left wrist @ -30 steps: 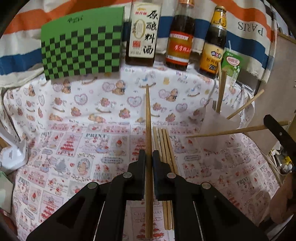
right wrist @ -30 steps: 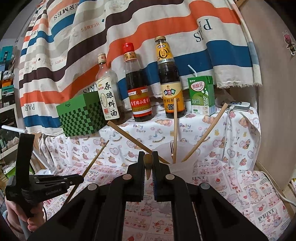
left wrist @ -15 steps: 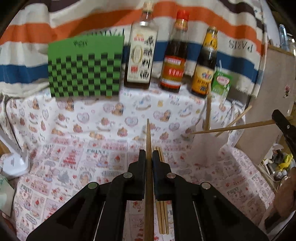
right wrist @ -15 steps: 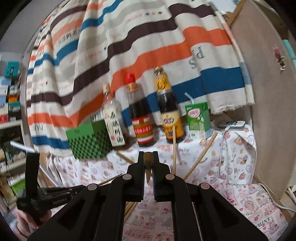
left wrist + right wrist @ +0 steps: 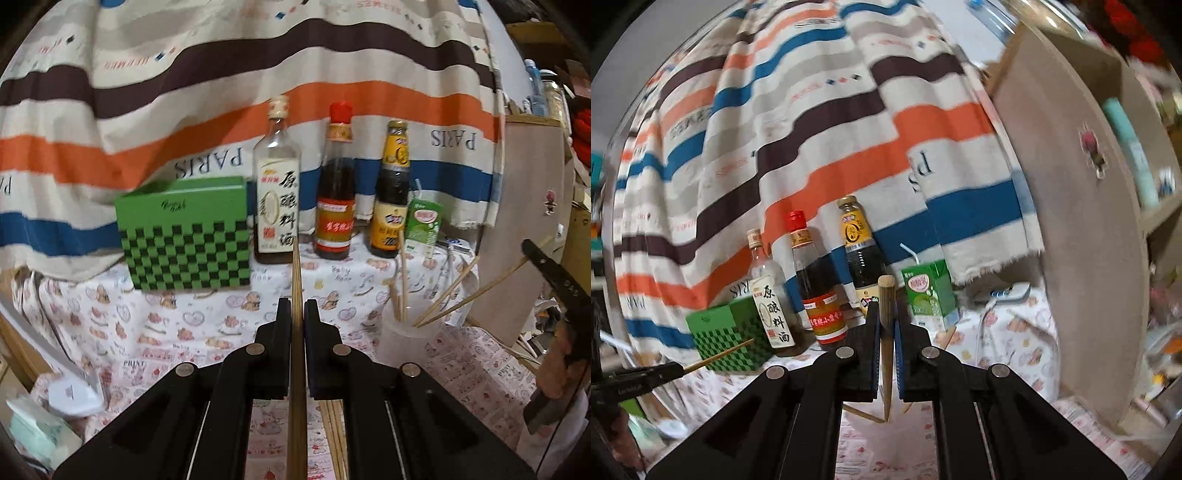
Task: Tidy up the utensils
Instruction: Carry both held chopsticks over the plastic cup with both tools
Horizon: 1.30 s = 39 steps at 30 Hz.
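My left gripper (image 5: 297, 308) is shut on a wooden chopstick (image 5: 296, 354) that runs forward between the jaws, lifted above the table. My right gripper (image 5: 885, 308) is shut on another chopstick (image 5: 886, 332), held nearly upright with its thin tip down over the white cup. The translucent white cup (image 5: 402, 339) stands at the right of the left wrist view with several chopsticks (image 5: 402, 280) leaning in it. More loose chopsticks (image 5: 334, 435) lie on the cloth under my left gripper. The right gripper (image 5: 554, 273) shows at the right edge of the left wrist view.
A green checkered box (image 5: 184, 236), three sauce bottles (image 5: 334, 184) and a green drink carton (image 5: 423, 227) line the back of the printed tablecloth (image 5: 166, 325). A striped cloth hangs behind. A beige board (image 5: 1089, 221) stands at the right. A white object (image 5: 74, 398) lies at the left.
Both grippers have risen and tilted up, each still gripping its chopstick. The right one has swung its chopstick from reaching into the cup to nearly upright above it.
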Motion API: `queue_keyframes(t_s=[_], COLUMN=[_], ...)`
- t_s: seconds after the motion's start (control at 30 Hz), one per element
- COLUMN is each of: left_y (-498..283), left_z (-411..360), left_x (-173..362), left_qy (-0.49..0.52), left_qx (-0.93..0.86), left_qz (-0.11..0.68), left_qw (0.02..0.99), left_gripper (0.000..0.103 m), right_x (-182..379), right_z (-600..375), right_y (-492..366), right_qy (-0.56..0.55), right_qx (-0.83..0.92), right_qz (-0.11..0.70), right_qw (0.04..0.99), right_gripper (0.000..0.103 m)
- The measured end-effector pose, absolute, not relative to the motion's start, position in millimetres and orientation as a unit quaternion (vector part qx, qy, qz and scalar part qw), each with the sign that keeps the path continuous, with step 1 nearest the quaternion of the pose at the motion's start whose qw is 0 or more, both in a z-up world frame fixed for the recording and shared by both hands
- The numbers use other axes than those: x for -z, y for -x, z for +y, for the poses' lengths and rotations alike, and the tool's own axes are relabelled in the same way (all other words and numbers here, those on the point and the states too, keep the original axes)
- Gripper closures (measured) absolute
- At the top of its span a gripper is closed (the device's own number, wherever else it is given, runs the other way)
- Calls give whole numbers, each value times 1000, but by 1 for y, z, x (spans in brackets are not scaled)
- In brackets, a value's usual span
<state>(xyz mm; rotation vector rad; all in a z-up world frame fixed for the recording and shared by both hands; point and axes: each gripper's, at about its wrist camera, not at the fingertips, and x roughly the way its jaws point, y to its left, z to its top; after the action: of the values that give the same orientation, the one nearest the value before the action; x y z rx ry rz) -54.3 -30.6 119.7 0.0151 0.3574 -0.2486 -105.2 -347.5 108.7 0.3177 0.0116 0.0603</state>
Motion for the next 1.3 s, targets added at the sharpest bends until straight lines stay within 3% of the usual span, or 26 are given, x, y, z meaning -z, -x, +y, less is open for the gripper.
queue_keyframes(t_s=[0.47,0.83,1.07,1.3], left_y=[72,34,9,-26], left_z=[-72,-94,-116,-128], left_x=[-153,-181,-186,-176], left_qy=[-19,8,-36,-41], left_qx=[199,251,238,276], left_qz=[183,202,278,384], left_qw=[963,947,930,880], left_gripper=[97,97,97,97], right_x=[-82,-78,-88,-78], right_z=[-347,-345,-339,-333], right_y=[72,64,71,52], right_qy=[-141,-133,-93,-85], right_qx=[-5,-17,-9,-16], right_qz=[46,59,31,69], right_qw=[989,989,995,994], right_gripper=[95,95,95,95])
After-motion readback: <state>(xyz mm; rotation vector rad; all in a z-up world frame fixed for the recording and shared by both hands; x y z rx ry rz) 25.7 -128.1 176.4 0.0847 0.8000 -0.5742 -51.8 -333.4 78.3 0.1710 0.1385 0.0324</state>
